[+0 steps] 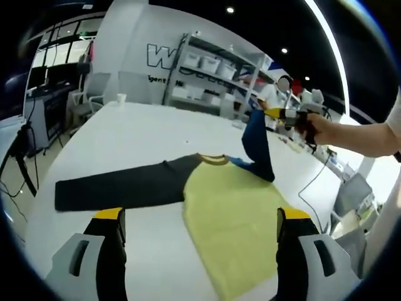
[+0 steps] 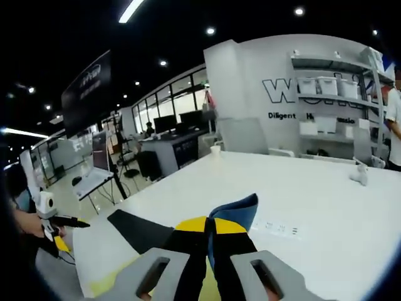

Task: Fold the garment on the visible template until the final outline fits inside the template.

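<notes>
A shirt with a yellow body (image 1: 235, 213) and dark sleeves lies flat on the white table (image 1: 138, 135). Its left sleeve (image 1: 119, 186) stretches out flat toward the left. My left gripper (image 1: 200, 216) hovers open over the near part of the shirt, nothing between its jaws. A hand holds my right gripper (image 1: 285, 115) at the far right, shut on the blue sleeve (image 1: 258, 145), which hangs lifted off the table. In the right gripper view the jaws (image 2: 210, 233) pinch that blue sleeve (image 2: 235, 210). The dark left sleeve (image 2: 139, 229) lies beyond, and my left gripper (image 2: 53, 229) is at the left.
A paper cup (image 1: 121, 98) stands at the table's far end. Metal shelves with white boxes (image 1: 213, 66) line the back wall. A cable (image 1: 313, 182) trails over the table's right side. A socket strip (image 2: 276, 227) and a small white object (image 2: 358, 175) lie on the tabletop.
</notes>
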The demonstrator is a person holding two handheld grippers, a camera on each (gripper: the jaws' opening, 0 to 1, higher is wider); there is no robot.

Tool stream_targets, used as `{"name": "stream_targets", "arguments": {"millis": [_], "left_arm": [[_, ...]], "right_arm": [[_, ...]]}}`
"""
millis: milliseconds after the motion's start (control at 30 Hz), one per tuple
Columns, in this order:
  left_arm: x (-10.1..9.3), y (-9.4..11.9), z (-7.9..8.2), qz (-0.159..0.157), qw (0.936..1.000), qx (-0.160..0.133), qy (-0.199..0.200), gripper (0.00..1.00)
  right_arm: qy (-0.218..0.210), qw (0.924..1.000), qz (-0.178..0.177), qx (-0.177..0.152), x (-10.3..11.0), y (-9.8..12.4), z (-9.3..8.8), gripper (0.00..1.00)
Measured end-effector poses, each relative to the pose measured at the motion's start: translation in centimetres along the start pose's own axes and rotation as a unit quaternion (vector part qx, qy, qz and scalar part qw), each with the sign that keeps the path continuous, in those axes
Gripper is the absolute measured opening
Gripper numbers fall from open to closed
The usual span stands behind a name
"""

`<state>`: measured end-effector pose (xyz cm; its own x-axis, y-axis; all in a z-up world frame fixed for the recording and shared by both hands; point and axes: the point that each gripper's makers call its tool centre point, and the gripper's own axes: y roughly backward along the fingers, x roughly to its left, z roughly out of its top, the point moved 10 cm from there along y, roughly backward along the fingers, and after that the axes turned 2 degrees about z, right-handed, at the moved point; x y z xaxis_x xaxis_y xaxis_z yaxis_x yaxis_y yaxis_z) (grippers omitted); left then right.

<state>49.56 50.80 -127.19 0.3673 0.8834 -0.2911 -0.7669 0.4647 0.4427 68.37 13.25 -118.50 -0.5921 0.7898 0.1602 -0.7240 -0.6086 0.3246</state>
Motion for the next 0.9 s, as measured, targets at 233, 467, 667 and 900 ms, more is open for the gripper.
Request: {"name": "stream_targets", "arguments": {"millis": [233,467,667,900], "left_arm": [[0.6,0.5,-0.3,0.007,0.9999,-0.003,0.007,0.99],[0.9,0.6,-0.7,0.013,0.9998,-0.003,0.014,0.99],[0.9,0.6,-0.9,0.014,0.9998,-0.001,0.017,0.99],[1.0,0.6,-1.0,0.015,0.9997,0.002,0.019,0.99]], "right_arm": [[0.011,0.9989,0.035,0.028,2.0,-2.3,-1.0,0.0],[0.01,0.9973,0.048,0.055,2.5,-4.2,-2.4,0.0],[0.014,0.9956,0.055,0.075,3.0,-6.0,-3.7,0.0],[0.019,0.9932,0.063,0.096,3.5,-8.1,-5.4,0.0]]}}
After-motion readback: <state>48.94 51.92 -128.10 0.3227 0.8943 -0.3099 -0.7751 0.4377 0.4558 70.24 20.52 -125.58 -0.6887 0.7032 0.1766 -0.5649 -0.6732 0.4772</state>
